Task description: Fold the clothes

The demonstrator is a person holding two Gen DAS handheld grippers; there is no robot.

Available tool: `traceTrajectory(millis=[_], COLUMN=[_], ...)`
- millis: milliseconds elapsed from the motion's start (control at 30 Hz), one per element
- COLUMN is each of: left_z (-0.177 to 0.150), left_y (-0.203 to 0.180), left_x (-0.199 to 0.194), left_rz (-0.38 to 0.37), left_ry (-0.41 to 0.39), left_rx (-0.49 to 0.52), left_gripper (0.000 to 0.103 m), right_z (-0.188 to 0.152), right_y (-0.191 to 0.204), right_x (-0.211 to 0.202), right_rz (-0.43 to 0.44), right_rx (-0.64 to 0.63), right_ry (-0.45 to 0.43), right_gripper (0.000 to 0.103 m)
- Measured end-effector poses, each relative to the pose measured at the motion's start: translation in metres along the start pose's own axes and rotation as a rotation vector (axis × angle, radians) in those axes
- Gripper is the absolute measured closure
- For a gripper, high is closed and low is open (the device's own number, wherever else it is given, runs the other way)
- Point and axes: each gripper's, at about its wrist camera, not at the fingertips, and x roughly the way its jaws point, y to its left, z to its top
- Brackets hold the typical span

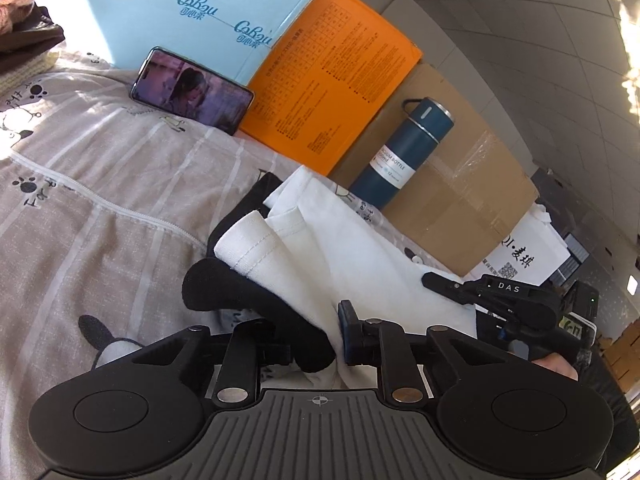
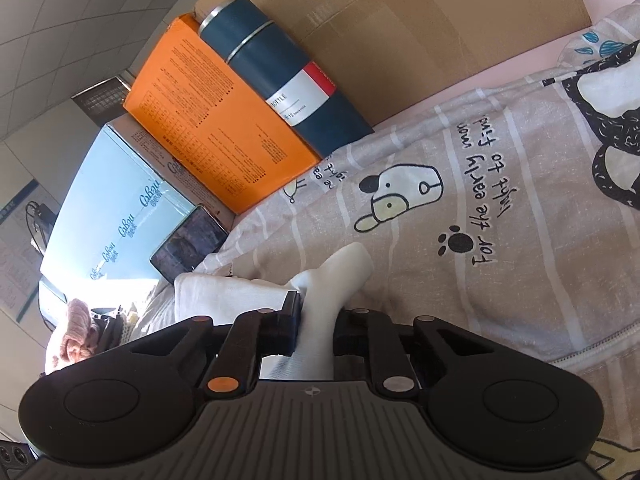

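Observation:
A black-and-white garment (image 1: 304,240) lies bunched on the patterned bed cover (image 1: 100,184). My left gripper (image 1: 316,344) is shut on its near edge, with black and white cloth pinched between the fingers. My right gripper (image 2: 316,328) is shut on a white fold of the same garment (image 2: 332,280), which sticks up between its fingers. In the left wrist view the right gripper (image 1: 500,300) shows at the right, at the garment's far side.
A dark blue vacuum bottle (image 1: 404,152), an orange box (image 1: 332,76), a light blue box (image 1: 208,8), a brown carton (image 1: 460,184) and a phone (image 1: 192,90) line the cover's far edge. Pink and dark clothes (image 2: 80,332) lie at the left.

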Motion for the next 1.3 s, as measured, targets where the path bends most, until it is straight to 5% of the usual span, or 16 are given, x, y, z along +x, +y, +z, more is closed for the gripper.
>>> traceTrajectory(millis=[300,600,833,1067,1300], left_z=[0.024,0.017,-0.008,-0.049,-0.057], left_y=[-0.063,-0.137,-0.192,-0.214,-0.203], left_x=[0.029,0.114,0.185,0.247,0.258], left_rz=[-0.138,-0.317,-0.434,-0.405,-0.370], left_ry=[-0.018,0.058,0.107,0.212,0.258], left_rx=[0.199,0.296,0.254,0.245,0.250], left_gripper=[0.086,0.086,0.087,0.087,0.084], right_z=[0.034,0.086,0.130,0.148,0.137], right_y=[0.038,0.002,-0.040,-0.102,-0.175], right_x=[-0.061,-0.124,-0.157,-0.154,-0.146], right_rz=[0.032,-0.184,-0.390,-0.627,-0.682], right_rx=[-0.157,-0.205,-0.232,-0.283,-0.121], right_ry=[-0.212,-0.404,-0.520,-0.520,-0.479], right_gripper=[0.093,0.094,0.094,0.094,0.094])
